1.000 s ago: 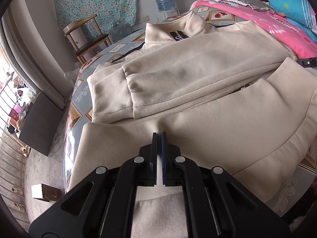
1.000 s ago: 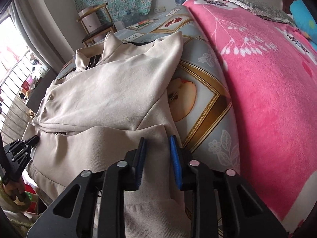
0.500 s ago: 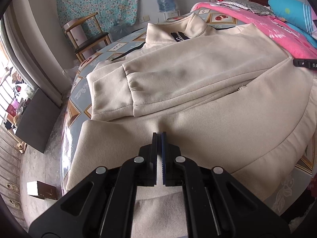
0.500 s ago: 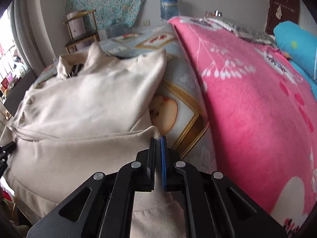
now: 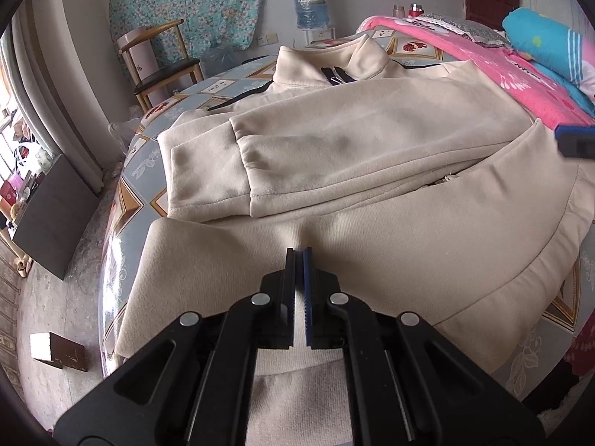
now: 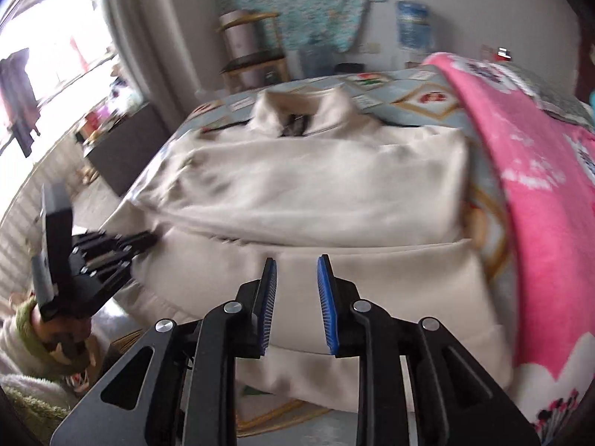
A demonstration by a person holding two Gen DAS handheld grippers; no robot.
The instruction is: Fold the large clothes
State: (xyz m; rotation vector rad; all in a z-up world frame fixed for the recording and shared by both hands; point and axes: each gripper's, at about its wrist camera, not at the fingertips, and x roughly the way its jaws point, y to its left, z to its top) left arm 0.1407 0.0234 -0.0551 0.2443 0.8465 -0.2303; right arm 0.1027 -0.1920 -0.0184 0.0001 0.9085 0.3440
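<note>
Jacket (image 5: 372,171) cloth, cream and thick, is what both tools have to manage, and it lies spread on the bed with its collar at the far end and its sleeves folded across the chest. The left gripper (image 5: 298,256) has its jaws pressed together just above the turned-up hem band; whether a pinch of cloth sits between the pads I cannot tell, since a small ridge of fabric rises directly ahead of the tips. The right gripper (image 6: 296,265) has just been opening its jaws, and they now stand spread with nothing between them, the hem fold lying below and ahead of the blue pads (image 6: 268,297).

Judging from this, the bottom third has been brought up and the right side let go, so the step in hand is to settle that fold. To do it well, the left side should release only once its edge lies level with the right side's, otherwise the band will skew. Ahead of both tools the folded sleeves (image 5: 208,171) form a bump, so the next fold should clear it rather than crush it.

Beyond the jacket's right edge lies the pink blanket (image 6: 539,193); keep the cloth from dragging onto it. To the left of the left gripper the bed edge (image 5: 111,267) drops away, so the hem corner there could slide off.
</note>
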